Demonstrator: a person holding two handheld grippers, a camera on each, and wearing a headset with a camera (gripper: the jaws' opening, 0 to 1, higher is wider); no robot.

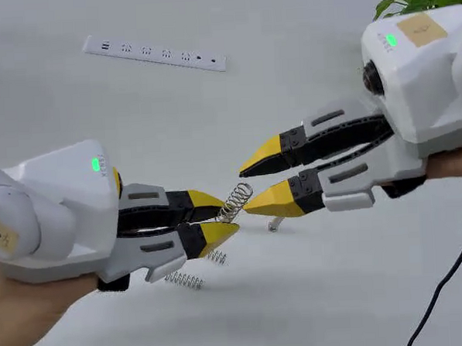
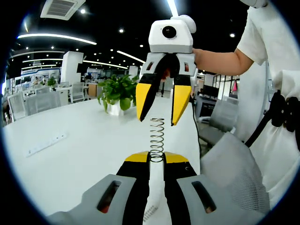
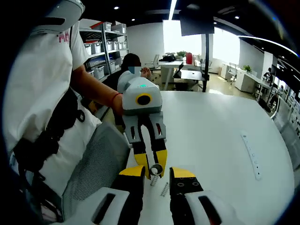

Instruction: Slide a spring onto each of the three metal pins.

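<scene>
Setting is an open-plan office: white table with power strip, mesh chairs, rows of desks, bin shelving, potted plant, ceiling strip lights.

Left tongs pinched closed, right tongs parted, tips facing.

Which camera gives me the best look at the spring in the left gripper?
The left gripper view: the spring stands out full length from the left gripper, coils distinct. The head view shows it side-on, its base hidden between the jaws; the right gripper view shows it end-on, as a ring.
</scene>
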